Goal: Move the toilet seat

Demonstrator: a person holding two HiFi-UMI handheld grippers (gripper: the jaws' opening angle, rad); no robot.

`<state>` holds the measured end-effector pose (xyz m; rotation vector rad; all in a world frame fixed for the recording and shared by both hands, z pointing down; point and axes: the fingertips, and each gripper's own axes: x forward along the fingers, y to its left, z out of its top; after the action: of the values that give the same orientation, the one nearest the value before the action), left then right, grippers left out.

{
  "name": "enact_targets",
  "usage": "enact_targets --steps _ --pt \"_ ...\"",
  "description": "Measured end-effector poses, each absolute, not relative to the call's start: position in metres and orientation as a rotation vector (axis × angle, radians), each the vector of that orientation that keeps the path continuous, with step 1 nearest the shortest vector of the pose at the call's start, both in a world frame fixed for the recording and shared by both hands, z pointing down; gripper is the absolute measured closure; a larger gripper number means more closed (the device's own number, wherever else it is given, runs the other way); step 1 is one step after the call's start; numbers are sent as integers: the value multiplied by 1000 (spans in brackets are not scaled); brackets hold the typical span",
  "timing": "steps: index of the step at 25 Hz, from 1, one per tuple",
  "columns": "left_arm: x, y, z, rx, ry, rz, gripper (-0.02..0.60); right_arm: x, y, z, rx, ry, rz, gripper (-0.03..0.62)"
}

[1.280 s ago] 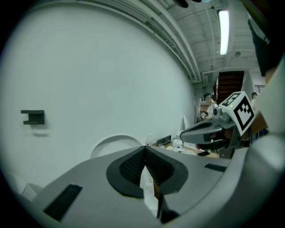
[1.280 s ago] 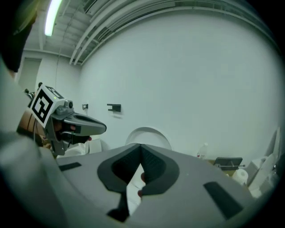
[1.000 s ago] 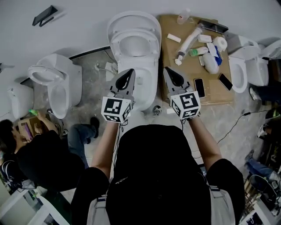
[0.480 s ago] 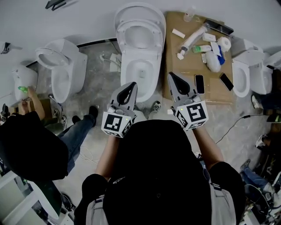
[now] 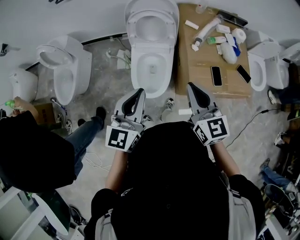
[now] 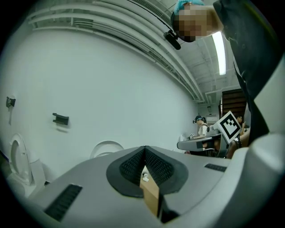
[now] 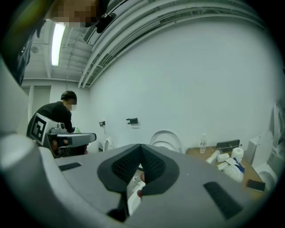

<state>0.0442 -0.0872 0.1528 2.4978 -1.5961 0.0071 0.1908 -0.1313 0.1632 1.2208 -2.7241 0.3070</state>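
In the head view, a white toilet stands at the top centre by the wall. Its seat and lid are both raised. My left gripper is shut and empty, just short of the bowl's front rim. My right gripper is also shut and empty, to the right of the bowl over the floor. In the left gripper view the shut left gripper points at the wall, with the raised lid beyond. The right gripper also faces the lid.
A cardboard sheet right of the toilet carries bottles, boxes, a paper roll and two phones. Other toilets stand at the left and right. A person in dark clothes crouches at the left. A cable runs across the floor.
Both grippers have drawn back from the toilet toward my body and stayed shut. The view has shifted so the toilet sits higher in frame. The crouching person has moved.
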Motion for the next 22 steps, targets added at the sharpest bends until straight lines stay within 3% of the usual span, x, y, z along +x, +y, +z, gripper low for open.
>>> enact_targets --steps 11,22 --pt "0 9 158 2525 -1494 -13 572 148 -32 151 1329 -2701 311 582" --pt "27 45 154 2608 -1431 -11 572 164 15 146 1376 -2707 257 582"
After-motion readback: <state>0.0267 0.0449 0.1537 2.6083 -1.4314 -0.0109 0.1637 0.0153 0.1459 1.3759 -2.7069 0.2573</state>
